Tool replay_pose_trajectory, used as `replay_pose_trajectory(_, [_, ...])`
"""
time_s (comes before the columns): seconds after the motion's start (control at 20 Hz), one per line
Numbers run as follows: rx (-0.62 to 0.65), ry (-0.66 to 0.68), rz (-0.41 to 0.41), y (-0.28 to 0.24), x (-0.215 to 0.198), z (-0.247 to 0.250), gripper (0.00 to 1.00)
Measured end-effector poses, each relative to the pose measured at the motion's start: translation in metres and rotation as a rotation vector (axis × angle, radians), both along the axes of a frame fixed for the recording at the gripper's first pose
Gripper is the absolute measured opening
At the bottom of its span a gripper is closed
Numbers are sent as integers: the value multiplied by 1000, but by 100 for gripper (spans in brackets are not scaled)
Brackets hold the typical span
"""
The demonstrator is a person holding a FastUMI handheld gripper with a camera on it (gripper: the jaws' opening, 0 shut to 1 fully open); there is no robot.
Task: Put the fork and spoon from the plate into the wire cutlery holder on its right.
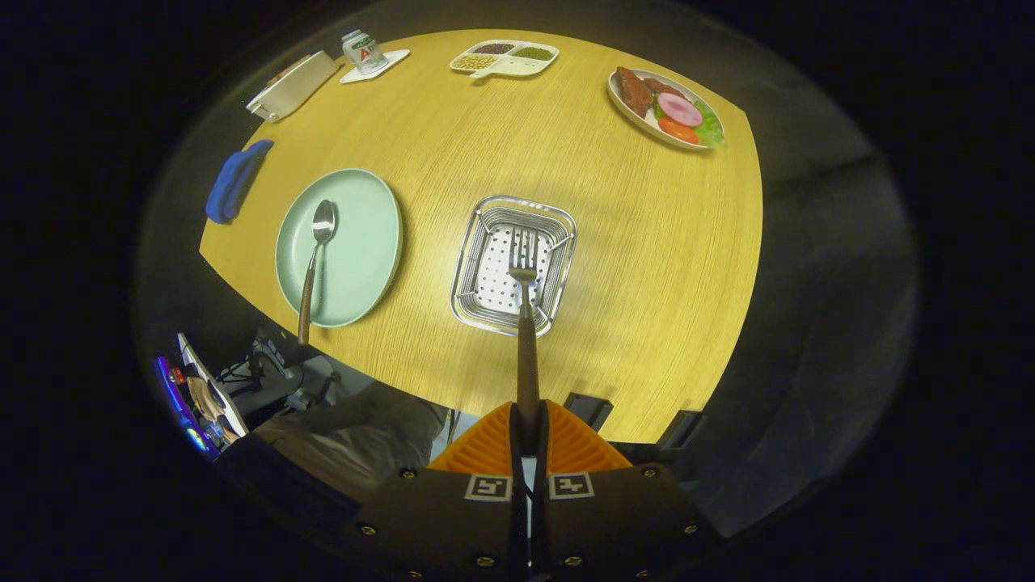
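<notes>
Clamping the fork (525,323) by the end of its dark handle, the tongs (528,432) have both fingers pressed together on it, so the fork reaches straight ahead from between them. Its tines hang over the wire cutlery holder (469,283), which sits on the desk (647,242) just beyond the fingers; whether the tines touch the holder's perforated bottom cannot be told from this angle.

Left of the holder and near it lies the pale green plate (364,242), with the spoon (314,259) still on it, bowl pointing away and wooden handle running back over the plate's near rim.

Farther off, across the desk, stand a divided dish of beans (505,58), a plate of food (667,109) (meat, slices, greens), a can on a small white tray (364,52), a white box (293,85) and a blue cloth (234,182) at the left edge. Nothing lies between the fork and the holder.

The tongs look down steeply from above the desk's near edge.
</notes>
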State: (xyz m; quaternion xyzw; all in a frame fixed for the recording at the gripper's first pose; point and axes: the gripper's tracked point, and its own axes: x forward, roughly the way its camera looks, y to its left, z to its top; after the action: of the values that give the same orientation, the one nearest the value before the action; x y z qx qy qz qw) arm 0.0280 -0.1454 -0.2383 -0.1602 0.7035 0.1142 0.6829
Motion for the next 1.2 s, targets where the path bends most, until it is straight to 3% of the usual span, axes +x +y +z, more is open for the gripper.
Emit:
replay_pose_trajectory(0.2, [17, -7, -16, 8, 11, 3, 11])
replay_pose_trajectory(0.35, [28, -45, -32, 8, 17, 11, 12])
replay_pose_trajectory(0.5, [60, -128, -70, 9, 25, 27, 26])
replay_pose_trajectory(0.8, [202, -293, -150, 40, 17, 72, 27])
replay_pose_trajectory(1.2, [291, -282, -128, 97, -22, 70, 27])
